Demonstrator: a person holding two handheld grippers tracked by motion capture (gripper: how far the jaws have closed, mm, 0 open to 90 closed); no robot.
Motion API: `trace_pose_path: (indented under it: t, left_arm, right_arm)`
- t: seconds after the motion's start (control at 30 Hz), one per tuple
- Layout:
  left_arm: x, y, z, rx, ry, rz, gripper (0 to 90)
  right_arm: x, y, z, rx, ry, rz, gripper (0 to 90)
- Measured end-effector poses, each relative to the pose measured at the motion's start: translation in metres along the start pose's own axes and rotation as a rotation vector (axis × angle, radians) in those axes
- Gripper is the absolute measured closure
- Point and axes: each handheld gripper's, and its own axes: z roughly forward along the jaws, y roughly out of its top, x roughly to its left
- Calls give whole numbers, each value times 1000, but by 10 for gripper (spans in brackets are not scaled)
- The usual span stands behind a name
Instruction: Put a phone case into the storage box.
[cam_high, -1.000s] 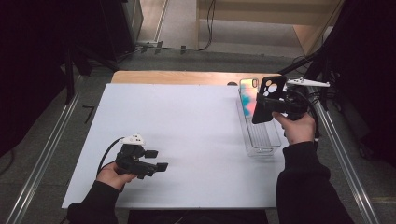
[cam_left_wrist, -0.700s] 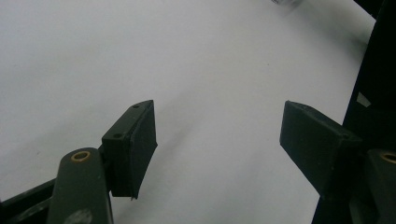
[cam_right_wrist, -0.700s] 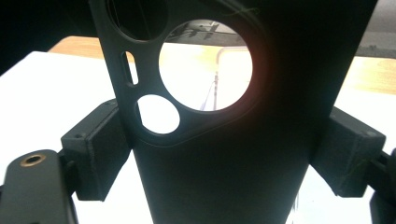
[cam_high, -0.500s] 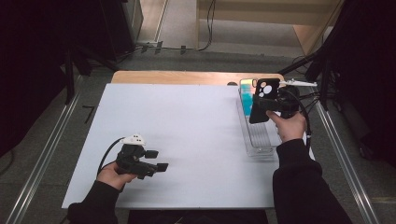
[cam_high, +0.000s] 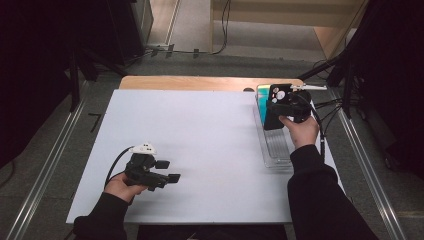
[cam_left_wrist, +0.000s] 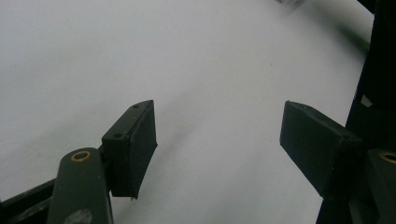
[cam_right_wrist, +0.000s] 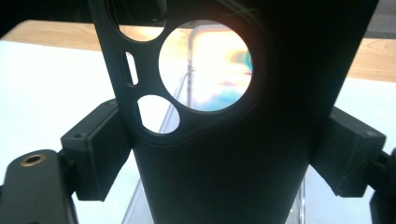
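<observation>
Both forearms wear black sleeves, and each black gripper, left gripper (cam_high: 150, 170) and right gripper (cam_high: 287, 106), carries blocky matte jaws, brass-ringed screw holes, a white top plate and a black cable.

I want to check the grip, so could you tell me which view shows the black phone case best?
The right gripper view: the black phone case stands close up, clamped between the right gripper's jaws, camera cut-outs clear. The high view shows it small, held above the clear tray.

Open white tabletop (cam_high: 210, 145); clear tray (cam_high: 276, 150) rightward, seemingly low.
</observation>
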Motion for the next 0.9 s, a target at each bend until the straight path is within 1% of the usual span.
trace_pose_path:
  t: [0.17,0.23,0.33,0.53,0.63,0.7,0.83,0.9]
  left_arm:
    - [0,-1,0,-1,-1,0,273]
    - [-1,-2,-1,1,2,-2,273]
    - [-1,-2,-1,-1,-1,-1,273]
    - [0,-1,0,2,-3,-1,273]
    - [-1,-1,2,4,-3,-1,273]
    - [-1,-1,2,4,-5,1,273]
    - [-1,-1,2,6,-5,1,273]
    - [-1,-1,2,4,-6,1,273]
  right_arm:
    - [-2,-2,12,35,3,12,126]
    - [-3,-2,17,32,10,27,126]
    - [-4,-3,25,22,5,31,126]
    - [-5,2,39,44,-16,36,127]
    - [-4,6,44,55,-34,22,126]
    - [-4,9,48,73,-46,16,126]
    - [-6,13,53,76,-61,24,126]
    - [-7,16,55,86,-65,36,126]
